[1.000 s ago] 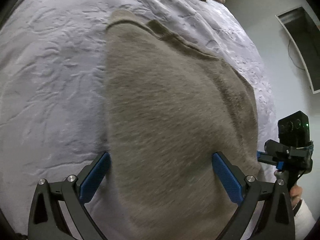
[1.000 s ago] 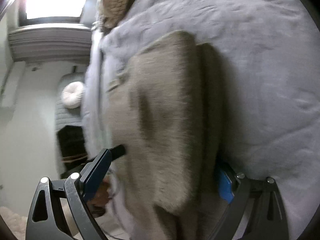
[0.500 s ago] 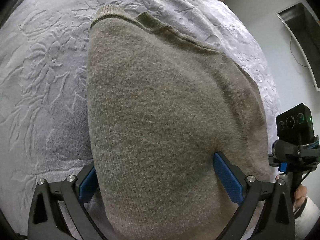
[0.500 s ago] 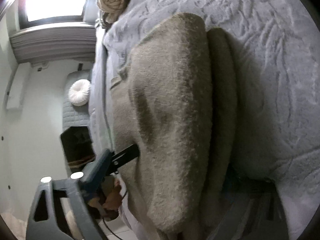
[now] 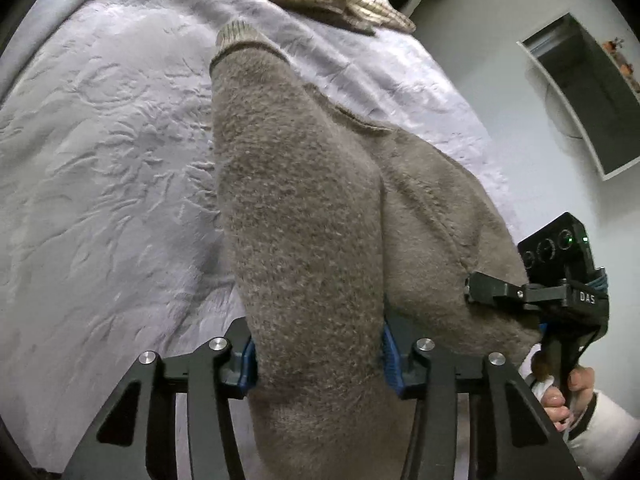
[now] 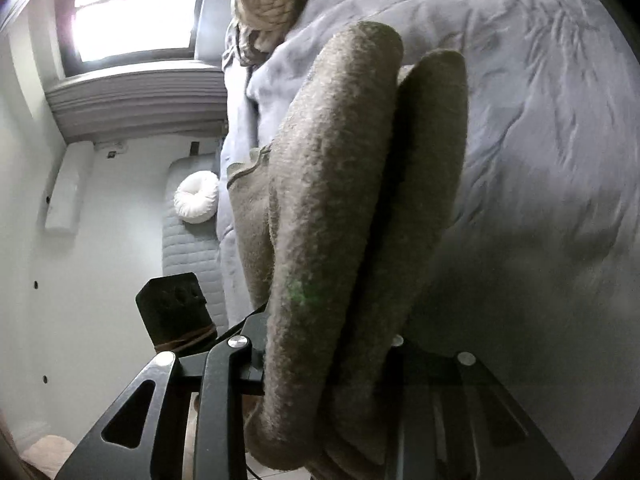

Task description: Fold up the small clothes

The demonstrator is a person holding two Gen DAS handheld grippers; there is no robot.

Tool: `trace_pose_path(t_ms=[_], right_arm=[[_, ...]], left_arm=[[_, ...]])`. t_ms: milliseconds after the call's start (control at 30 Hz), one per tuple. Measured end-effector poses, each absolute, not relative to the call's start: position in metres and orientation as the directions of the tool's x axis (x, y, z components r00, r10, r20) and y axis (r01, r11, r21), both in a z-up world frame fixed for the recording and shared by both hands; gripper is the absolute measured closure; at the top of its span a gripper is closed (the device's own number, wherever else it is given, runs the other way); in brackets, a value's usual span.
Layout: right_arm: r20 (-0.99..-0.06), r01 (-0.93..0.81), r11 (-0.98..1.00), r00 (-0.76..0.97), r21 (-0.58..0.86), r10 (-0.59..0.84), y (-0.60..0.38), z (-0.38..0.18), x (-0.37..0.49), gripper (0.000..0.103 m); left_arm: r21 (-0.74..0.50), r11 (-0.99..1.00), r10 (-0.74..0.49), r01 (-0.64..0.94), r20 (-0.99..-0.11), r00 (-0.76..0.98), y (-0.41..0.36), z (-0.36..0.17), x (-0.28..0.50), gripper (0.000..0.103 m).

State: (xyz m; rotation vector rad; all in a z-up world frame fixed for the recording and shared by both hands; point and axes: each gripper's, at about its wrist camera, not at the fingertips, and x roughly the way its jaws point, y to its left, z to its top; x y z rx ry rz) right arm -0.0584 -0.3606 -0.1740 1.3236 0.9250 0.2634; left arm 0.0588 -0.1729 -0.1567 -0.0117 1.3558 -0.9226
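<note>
A taupe knit sweater (image 5: 304, 216) is bunched on a pale bedspread (image 5: 100, 160), its long axis running straight ahead. Its near edge is gripped by 2 closing tools: the left hand-held gripper (image 5: 318, 354) and the right hand-held gripper (image 6: 328, 364), equally close.

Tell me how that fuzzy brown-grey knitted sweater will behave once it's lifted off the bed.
Probably floppy: the fuzzy brown-grey knitted sweater already bunches into soft rolls where the closing left tongs and right tongs gather it. Likely not slippery, given its fuzzy nap. Unheld parts should sag toward the pale embossed bedspread.
</note>
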Motion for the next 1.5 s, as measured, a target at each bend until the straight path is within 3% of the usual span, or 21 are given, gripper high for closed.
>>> trace_pose_path(t_ms=[267,500,633,767,833,933,1067,1133,1167,1267,1400,1500], right_arm=[[-0.396,0.327,0.238,0.603,0.915,0.692,-0.273,-0.145,-0.080,0.070],[-0.426,0.404,0.227,0.517,0.886,0.743,-0.190,-0.177,-0.083,0.070],[-0.556,0.495,0.335,0.412,0.802,0.722,-0.165,-0.197,-0.085,0.066],[-0.742,0.533,0.535,0.321,0.656,0.589,-0.169,-0.174,-0.088,0.046],[-0.830,0.547,0.629,0.284,0.552,0.480,-0.177,-0.158,-0.092,0.043],[-0.813,0.581,0.571,0.365,0.580,0.454,-0.193,-0.142,-0.098,0.043],[-0.751,0.590,0.481,0.397,0.649,0.527,-0.193,-0.153,-0.106,0.044],[-0.750,0.610,0.470,0.352,0.638,0.560,-0.182,-0.168,-0.095,0.060],[-0.757,0.621,0.475,0.329,0.624,0.565,-0.182,-0.175,-0.091,0.087],[-0.822,0.584,0.590,0.290,0.557,0.490,-0.169,-0.163,-0.084,0.087],[-0.948,0.490,0.812,0.127,0.317,0.294,-0.153,-0.171,-0.068,0.093],[-0.929,0.563,0.747,0.120,0.353,0.349,-0.160,-0.195,-0.066,0.093]], left_arm=[[-0.501,0.652,-0.567,0.569,-0.821,-0.073,-0.104,-0.104,0.040,0.053],[-0.456,0.718,-0.489,0.527,-0.868,-0.086,-0.025,-0.110,0.011,0.053],[-0.414,0.770,-0.421,0.486,-0.901,-0.100,0.009,-0.138,-0.002,0.053],[-0.372,0.815,-0.366,0.444,-0.925,-0.103,0.032,-0.155,-0.010,0.053],[-0.367,0.817,-0.379,0.445,-0.923,-0.067,0.043,-0.143,-0.013,0.053],[-0.299,0.843,-0.341,0.448,-0.940,0.015,0.061,-0.131,-0.006,0.053],[-0.280,0.861,-0.324,0.425,-0.945,0.033,0.077,-0.133,0.009,0.053],[-0.255,0.862,-0.302,0.439,-0.952,0.040,0.074,-0.137,0.011,0.053],[-0.237,0.861,-0.283,0.450,-0.959,0.035,0.061,-0.144,0.012,0.053],[-0.163,0.866,-0.205,0.473,-0.978,0.038,0.048,-0.161,0.007,0.053],[-0.131,0.863,-0.177,0.489,-0.983,0.049,0.049,-0.156,0.003,0.052],[-0.122,0.858,-0.166,0.500,-0.985,0.045,0.051,-0.154,-0.002,0.052]])
